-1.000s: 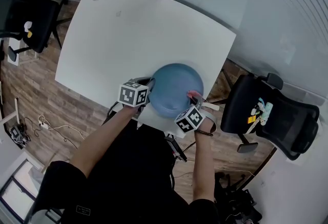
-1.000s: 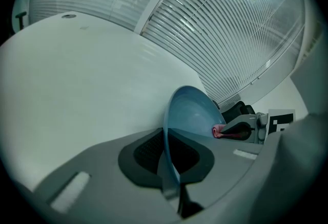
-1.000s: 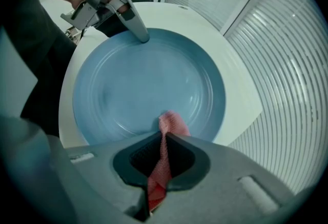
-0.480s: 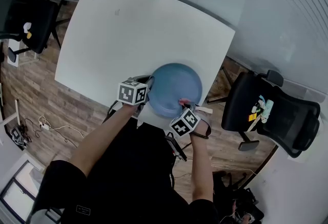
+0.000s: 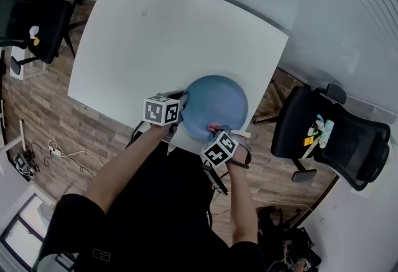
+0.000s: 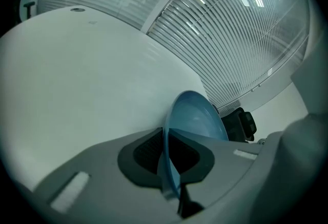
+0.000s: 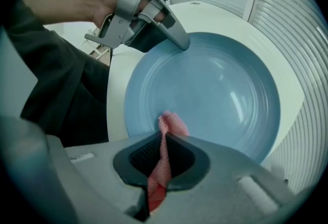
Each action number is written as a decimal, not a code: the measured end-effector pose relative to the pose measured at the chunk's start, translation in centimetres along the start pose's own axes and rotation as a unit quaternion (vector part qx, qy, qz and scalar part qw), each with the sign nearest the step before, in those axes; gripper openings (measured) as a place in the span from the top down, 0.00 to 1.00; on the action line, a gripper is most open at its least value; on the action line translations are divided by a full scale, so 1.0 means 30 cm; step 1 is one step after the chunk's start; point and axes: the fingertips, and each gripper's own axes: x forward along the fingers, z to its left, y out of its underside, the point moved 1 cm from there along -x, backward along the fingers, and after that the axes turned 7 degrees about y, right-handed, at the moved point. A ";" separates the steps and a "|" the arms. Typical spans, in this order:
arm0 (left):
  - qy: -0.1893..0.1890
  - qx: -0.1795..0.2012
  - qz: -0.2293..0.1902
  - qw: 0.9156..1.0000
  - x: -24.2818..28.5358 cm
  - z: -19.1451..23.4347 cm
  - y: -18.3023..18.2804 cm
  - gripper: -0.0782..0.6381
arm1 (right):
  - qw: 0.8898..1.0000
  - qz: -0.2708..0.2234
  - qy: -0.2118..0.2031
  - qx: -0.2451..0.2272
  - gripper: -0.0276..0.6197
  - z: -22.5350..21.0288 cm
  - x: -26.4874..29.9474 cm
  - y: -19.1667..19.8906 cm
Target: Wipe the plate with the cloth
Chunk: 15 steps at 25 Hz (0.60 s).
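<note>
From above, the blue plate sits right at the near edge of the white table, toward its near right corner. That is the first worry: there is little table left on the person's side, so a firm shove that way could carry the plate over the edge. The left gripper meets the plate's left rim, and the right gripper is over the near rim with a bit of pink cloth at its tip. In the left gripper view the jaws are clamped on the plate, with the thin rim running straight between them. The bite looks shallow, so I'd guess a sideways wipe could twist the plate out of it or lever it up off the table. In the right gripper view the jaws are pinched tight on the cloth. Only a small tuft pokes out past the right gripper onto the near inner slope of the plate, and the left gripper pinches the far left rim. With so little fabric showing, the hard jaw tips may scrape the glaze, or drag may pull the cloth free. It could also miss most of the basin.
</note>
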 end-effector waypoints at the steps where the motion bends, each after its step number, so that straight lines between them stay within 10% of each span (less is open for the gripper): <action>1: 0.001 -0.003 -0.001 1.000 -0.001 0.000 0.000 0.86 | 1.000 -0.002 -0.007 0.001 0.93 0.013 -0.001 -0.010; 15: 0.007 -0.019 -0.004 1.000 0.000 0.000 0.002 0.86 | 0.994 -0.038 -0.101 -0.010 0.93 0.133 -0.001 -0.172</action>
